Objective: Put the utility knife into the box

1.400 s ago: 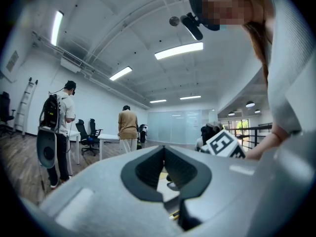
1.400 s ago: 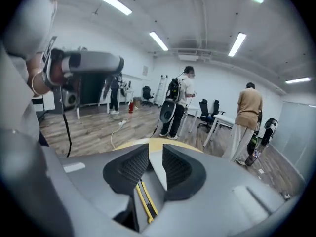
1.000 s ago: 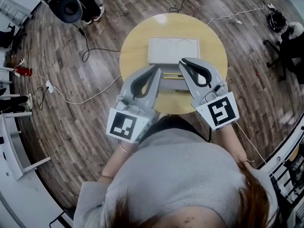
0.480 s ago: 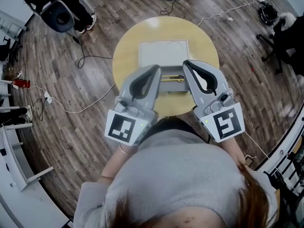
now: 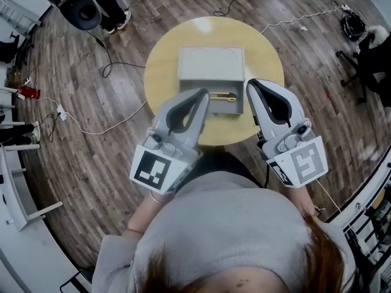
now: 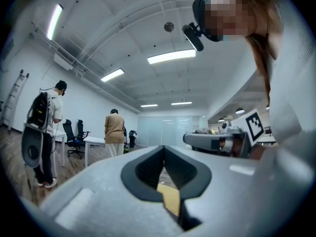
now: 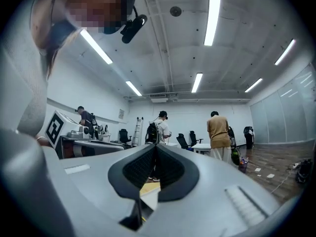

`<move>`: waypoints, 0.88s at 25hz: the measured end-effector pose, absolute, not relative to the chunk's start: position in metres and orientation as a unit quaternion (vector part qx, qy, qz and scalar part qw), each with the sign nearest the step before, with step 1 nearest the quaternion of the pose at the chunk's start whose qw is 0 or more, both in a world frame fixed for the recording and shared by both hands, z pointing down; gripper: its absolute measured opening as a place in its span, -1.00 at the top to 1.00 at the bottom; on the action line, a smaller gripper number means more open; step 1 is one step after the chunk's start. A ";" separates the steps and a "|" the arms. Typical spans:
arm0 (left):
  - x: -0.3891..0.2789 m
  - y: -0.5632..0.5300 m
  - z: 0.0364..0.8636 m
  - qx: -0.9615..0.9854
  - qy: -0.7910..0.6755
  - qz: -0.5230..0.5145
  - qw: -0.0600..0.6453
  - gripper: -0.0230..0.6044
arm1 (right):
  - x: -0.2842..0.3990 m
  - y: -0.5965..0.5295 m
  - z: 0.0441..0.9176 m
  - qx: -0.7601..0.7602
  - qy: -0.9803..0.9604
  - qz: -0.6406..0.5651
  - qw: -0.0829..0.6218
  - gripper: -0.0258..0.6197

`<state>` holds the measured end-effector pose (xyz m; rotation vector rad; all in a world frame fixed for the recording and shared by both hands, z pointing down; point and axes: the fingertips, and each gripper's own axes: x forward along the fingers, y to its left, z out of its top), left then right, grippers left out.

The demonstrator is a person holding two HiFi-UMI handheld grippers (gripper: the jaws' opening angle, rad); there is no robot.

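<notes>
The yellow utility knife (image 5: pixel 221 96) lies inside the open grey box (image 5: pixel 237 104), in its front half below the raised lid (image 5: pixel 211 63). The box stands in the middle of a round yellow table (image 5: pixel 164 72). My left gripper (image 5: pixel 204 94) hovers at the box's front left corner, jaws shut with nothing between them. My right gripper (image 5: pixel 250 84) hangs just off the box's right side, also shut and empty. In the left gripper view the left gripper (image 6: pixel 164 148) tips meet, pointing out across the room. The right gripper (image 7: pixel 156 146) tips meet in the right gripper view too.
Cables (image 5: pixel 107 72) trail over the wooden floor around the table. An office chair (image 5: pixel 85 8) stands at the back left and white shelving (image 5: pixel 12 188) at the left. Two people (image 7: pixel 217 132) stand further off in the room.
Both grippers have drawn back toward me. The right gripper has moved right, off the box. The knife stays in the box.
</notes>
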<state>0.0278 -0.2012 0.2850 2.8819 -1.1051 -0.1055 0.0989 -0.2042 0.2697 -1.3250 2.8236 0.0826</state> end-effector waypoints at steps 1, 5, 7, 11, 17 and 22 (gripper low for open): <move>0.026 -0.199 0.285 0.932 -0.359 -0.034 0.028 0.94 | 0.098 -0.202 0.269 -0.422 0.906 0.022 0.016 0.91; 0.022 -0.191 0.285 0.932 -0.359 -0.033 0.021 0.94 | 0.094 -0.191 0.267 -0.420 0.907 0.032 0.013 0.91; 0.023 -0.185 0.280 0.934 -0.354 -0.041 0.019 0.94 | 0.093 -0.186 0.266 -0.425 0.905 0.038 0.012 0.91; 0.018 -0.168 0.271 0.936 -0.348 -0.051 0.008 0.94 | 0.089 -0.171 0.264 -0.436 0.899 0.043 0.011 0.91; -0.001 -0.125 0.260 0.938 -0.341 -0.055 0.004 0.94 | 0.068 -0.128 0.268 -0.449 0.893 0.037 -0.005 0.91; -0.021 -0.085 0.266 0.940 -0.338 -0.057 0.006 0.94 | 0.045 -0.086 0.265 -0.457 0.888 0.050 -0.005 0.91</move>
